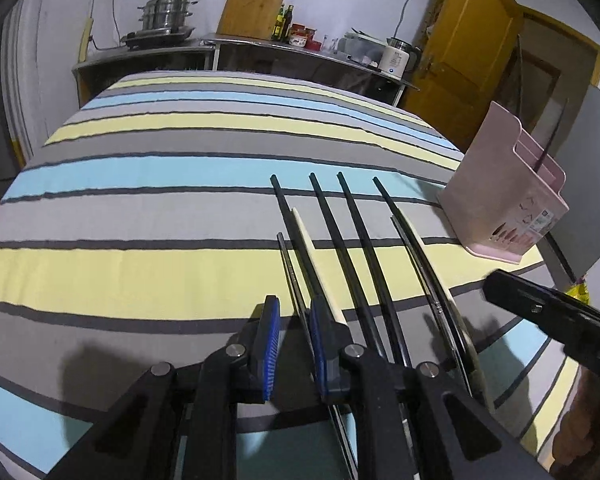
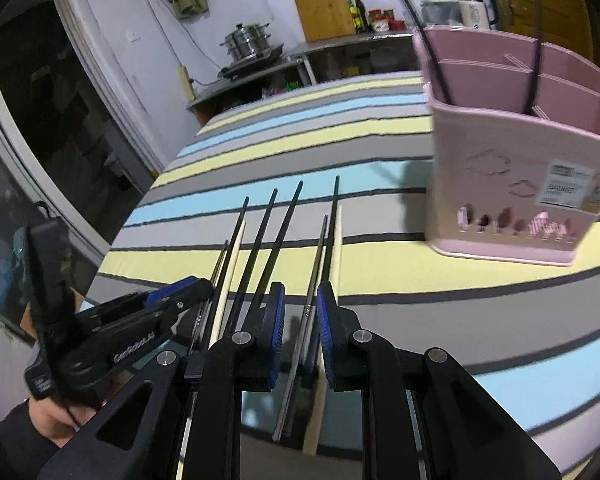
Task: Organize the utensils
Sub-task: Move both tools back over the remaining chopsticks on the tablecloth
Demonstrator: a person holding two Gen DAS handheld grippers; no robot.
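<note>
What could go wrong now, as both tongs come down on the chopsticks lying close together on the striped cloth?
1. The right tongs straddle a thin grey metal chopstick and a pale wooden chopstick lying close beside it; they may pinch both.
2. The left tongs stand over packed black chopsticks; a finger may knock a neighbour aside.
3. The tall pink plastic utensil holder might tip if bumped.

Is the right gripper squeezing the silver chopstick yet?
Apart. In the right wrist view, the silver chopstick lies between the right gripper's blue pads, with striped cloth visible on both sides of it.
</note>
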